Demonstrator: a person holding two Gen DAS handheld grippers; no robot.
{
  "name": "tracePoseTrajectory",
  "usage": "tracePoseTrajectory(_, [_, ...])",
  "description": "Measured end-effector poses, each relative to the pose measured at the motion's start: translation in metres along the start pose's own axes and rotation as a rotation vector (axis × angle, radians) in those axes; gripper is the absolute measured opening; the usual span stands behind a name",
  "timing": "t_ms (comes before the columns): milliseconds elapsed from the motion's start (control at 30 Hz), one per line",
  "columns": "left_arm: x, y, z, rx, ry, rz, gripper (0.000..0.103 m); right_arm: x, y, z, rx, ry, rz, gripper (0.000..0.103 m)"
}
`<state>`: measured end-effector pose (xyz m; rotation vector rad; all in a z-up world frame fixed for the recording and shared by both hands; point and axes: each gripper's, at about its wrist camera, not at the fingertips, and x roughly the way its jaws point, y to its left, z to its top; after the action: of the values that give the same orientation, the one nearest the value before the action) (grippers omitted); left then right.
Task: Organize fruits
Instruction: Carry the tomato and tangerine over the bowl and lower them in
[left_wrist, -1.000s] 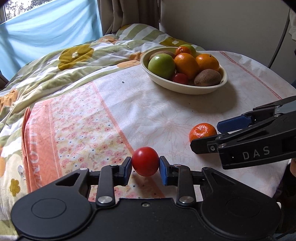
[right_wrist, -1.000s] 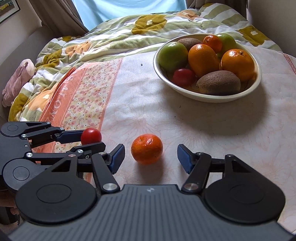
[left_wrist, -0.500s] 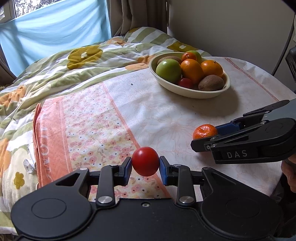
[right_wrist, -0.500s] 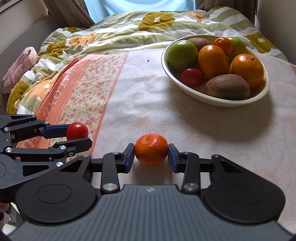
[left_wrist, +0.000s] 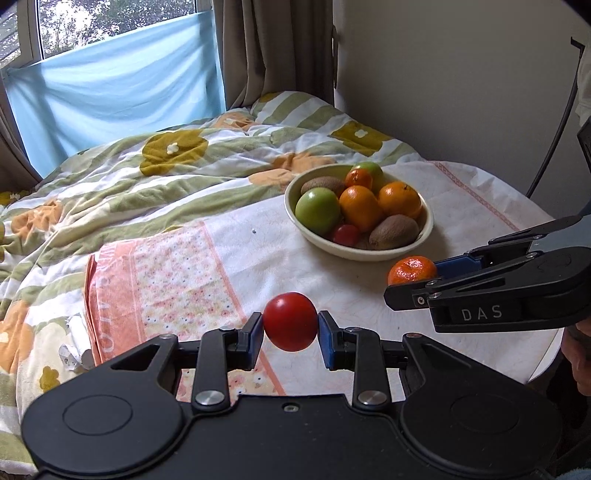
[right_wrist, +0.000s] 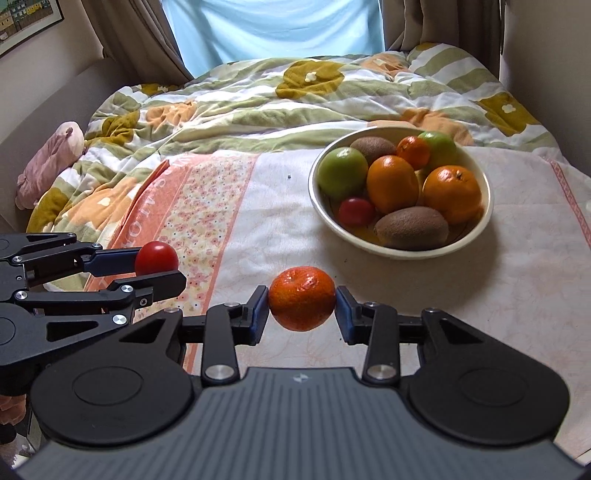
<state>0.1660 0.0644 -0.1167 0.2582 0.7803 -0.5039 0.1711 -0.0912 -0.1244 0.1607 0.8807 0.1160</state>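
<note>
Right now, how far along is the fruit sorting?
Done: the cream bowl already holds green apples, oranges, kiwis and a small red fruit. In hand: the left gripper grips the red tomato, the right gripper the small orange mandarin. Left: placing both, presumably in that bowl.

**Gripper Hardware: Appearance**

Left gripper (left_wrist: 290, 334): matte black body, two round housings, silver pivot screws, blue pads on black linkage fingers (left_wrist: 251, 338). Right gripper (right_wrist: 302, 313): same build, with a ribbed grey centre plate (right_wrist: 299, 413). Its side plate carries white lettering "DAS" (left_wrist: 482, 314).
</note>
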Motion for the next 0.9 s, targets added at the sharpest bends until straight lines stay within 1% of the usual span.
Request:
tracePoseTrajectory(200, [-0.008, -0.020, 0.032, -0.029, -0.050, 0.015, 0.035, -0.025, -0.031, 0.027, -0.018, -0.046, 0.007, 0.053])
tracePoseTrajectory(433, [0.008, -0.048, 0.077, -0.047, -0.085, 0.036, 0.035, -0.029, -0.081, 0.060, -0.042, -0.064, 0.015, 0.053])
tracePoseTrajectory(667, [0.041, -0.065, 0.120, -0.064, -0.092, 0.049, 0.035, -0.015, -0.131, 0.094, -0.068, -0.059, 0.036, 0.053])
tracePoseTrajectory(900, [0.092, -0.068, 0.153, -0.082, -0.049, 0.065, 0.035, 0.020, -0.170, 0.119, -0.084, -0.021, 0.070, 0.053])
